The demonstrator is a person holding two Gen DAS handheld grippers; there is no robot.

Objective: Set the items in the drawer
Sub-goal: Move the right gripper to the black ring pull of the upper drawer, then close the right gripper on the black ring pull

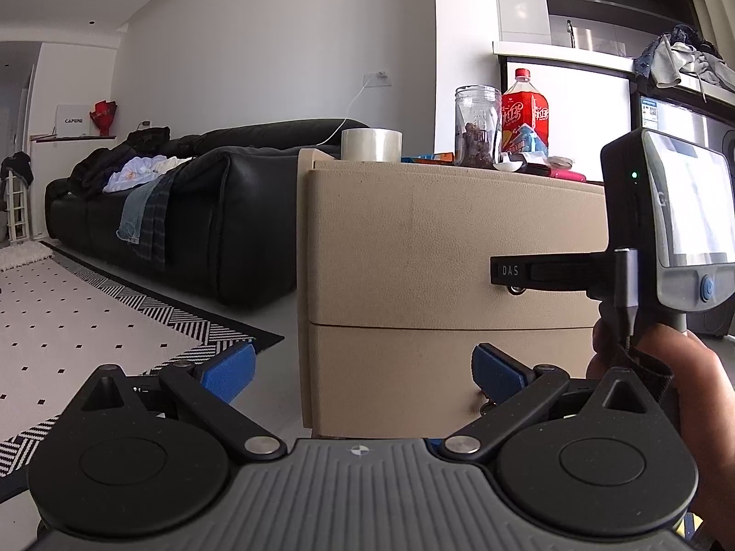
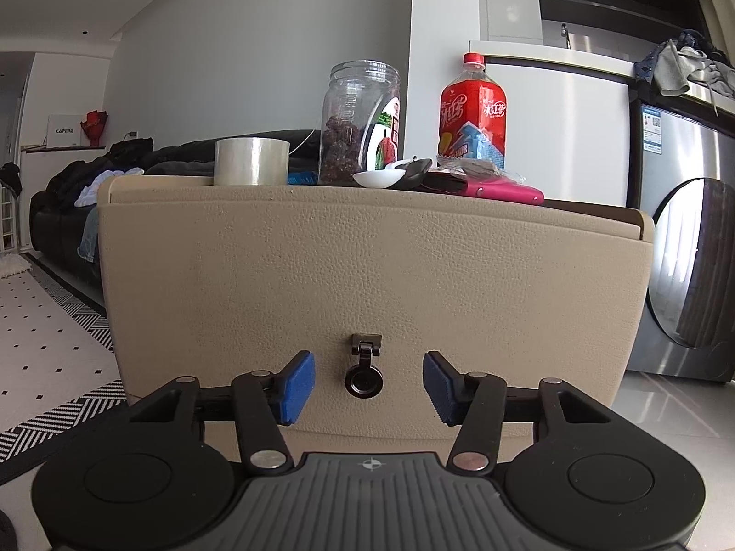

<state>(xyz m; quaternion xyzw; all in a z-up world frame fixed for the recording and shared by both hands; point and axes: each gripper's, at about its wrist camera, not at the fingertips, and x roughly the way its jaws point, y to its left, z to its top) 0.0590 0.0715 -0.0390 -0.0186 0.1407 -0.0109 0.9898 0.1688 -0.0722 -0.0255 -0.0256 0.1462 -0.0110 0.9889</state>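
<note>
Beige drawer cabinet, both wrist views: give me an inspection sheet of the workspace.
Surface: beige cabinet, two drawer fronts, both closed; top crowded.
Job's things: tape roll, clear jar, red bottle, white spoon, pink flat item.
Clutter: wrappers beside the bottle.
Grippers: right gripper open, fingers either side of the ring pull; left gripper open, low, holding nothing.
Cables: white cable hanging from a wall socket.
Surroundings: black sofa with clothes, patterned rug, washing machine.
</note>
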